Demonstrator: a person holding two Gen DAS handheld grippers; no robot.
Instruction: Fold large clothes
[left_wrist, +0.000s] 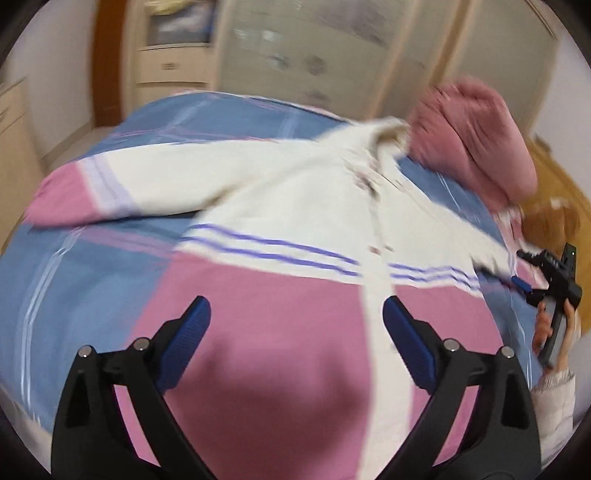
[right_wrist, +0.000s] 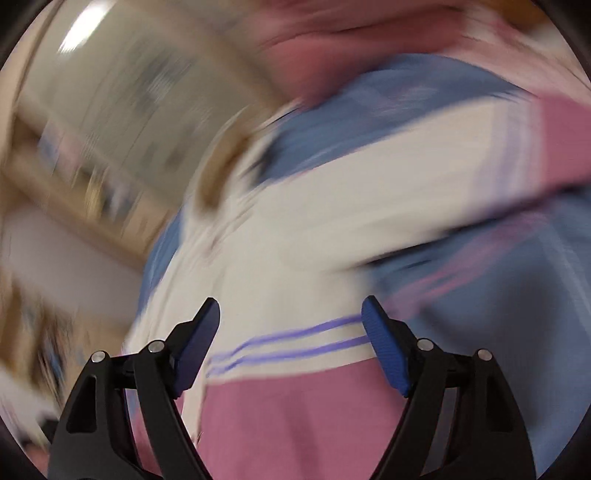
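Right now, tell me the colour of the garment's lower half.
Pink lower half, below purple stripes; clearest in the left wrist view.

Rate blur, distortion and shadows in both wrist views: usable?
Left wrist view: moderate motion blur, the cream and pink sweater with purple stripes still readable, strong fisheye bulge of the blue and pink plaid bedspread, a dark shadow between the open left gripper fingers. Right wrist view: heavy smear, background unreadable, only the open right gripper sharp.
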